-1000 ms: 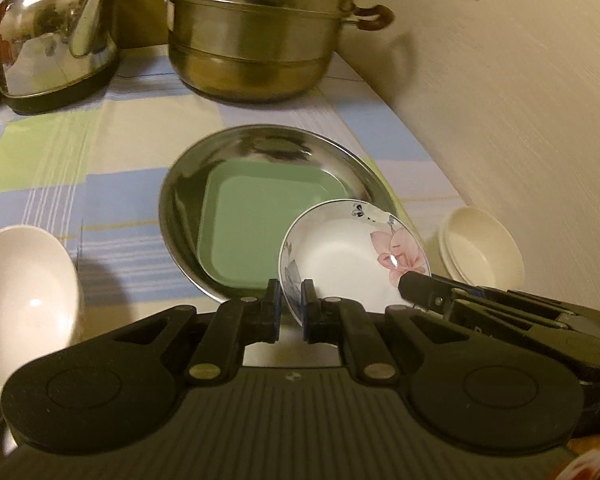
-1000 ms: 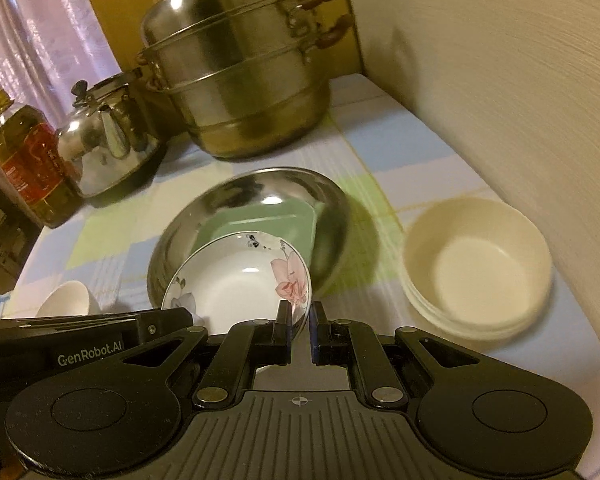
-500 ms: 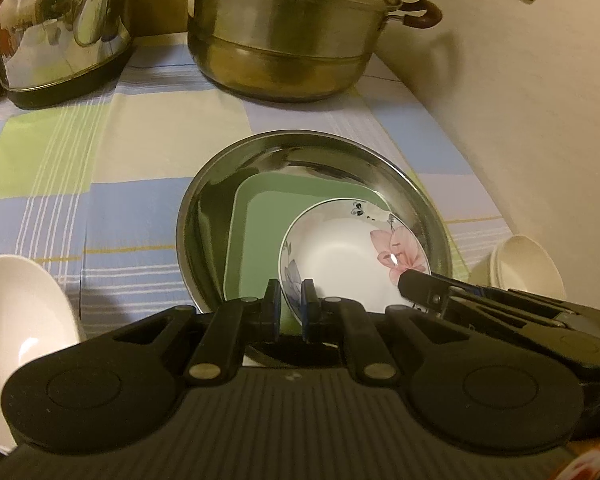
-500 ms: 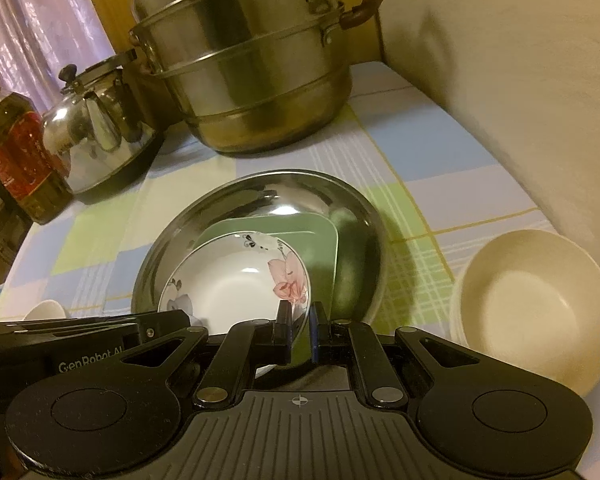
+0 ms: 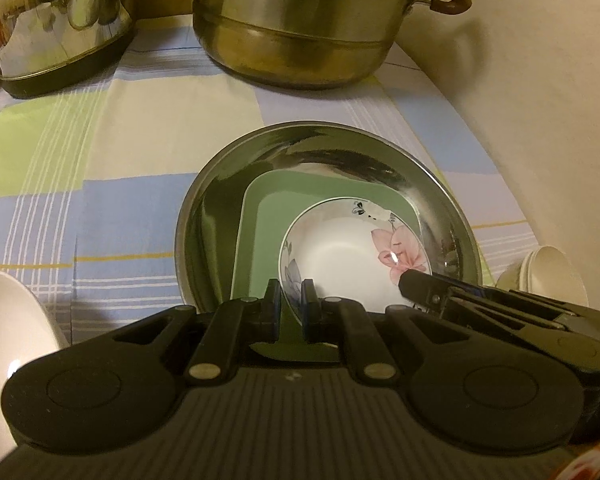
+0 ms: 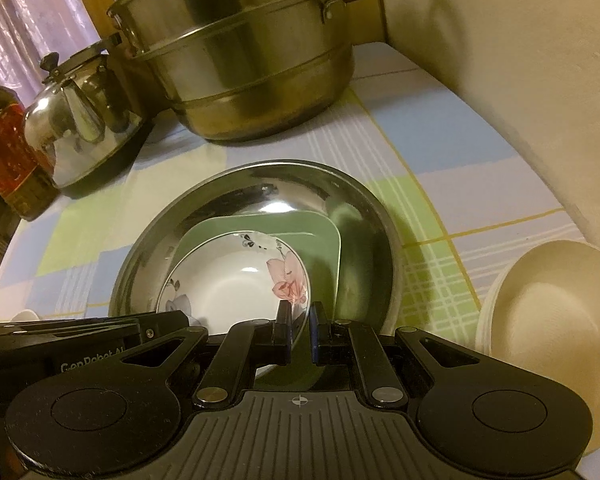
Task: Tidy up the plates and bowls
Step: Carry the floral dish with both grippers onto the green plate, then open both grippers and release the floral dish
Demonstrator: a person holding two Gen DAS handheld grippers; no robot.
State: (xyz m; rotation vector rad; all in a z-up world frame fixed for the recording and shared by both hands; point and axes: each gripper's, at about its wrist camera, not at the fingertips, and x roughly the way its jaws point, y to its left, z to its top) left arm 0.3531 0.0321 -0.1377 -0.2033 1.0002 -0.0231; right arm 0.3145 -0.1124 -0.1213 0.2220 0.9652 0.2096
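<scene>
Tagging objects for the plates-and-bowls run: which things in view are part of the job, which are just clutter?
Job:
floral bowl, gripped at its rim by left gripper and right gripper
green plate
steel basin
cream bowls
white bowl

Clutter:
steamer pot
kettle
oil bottle

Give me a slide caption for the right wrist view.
Both grippers pinch the floral bowl by its rim above the green plate in the steel basin.

Pink-flowered white bowl (image 5: pixel 340 256), green plate (image 5: pixel 268 216)
</scene>
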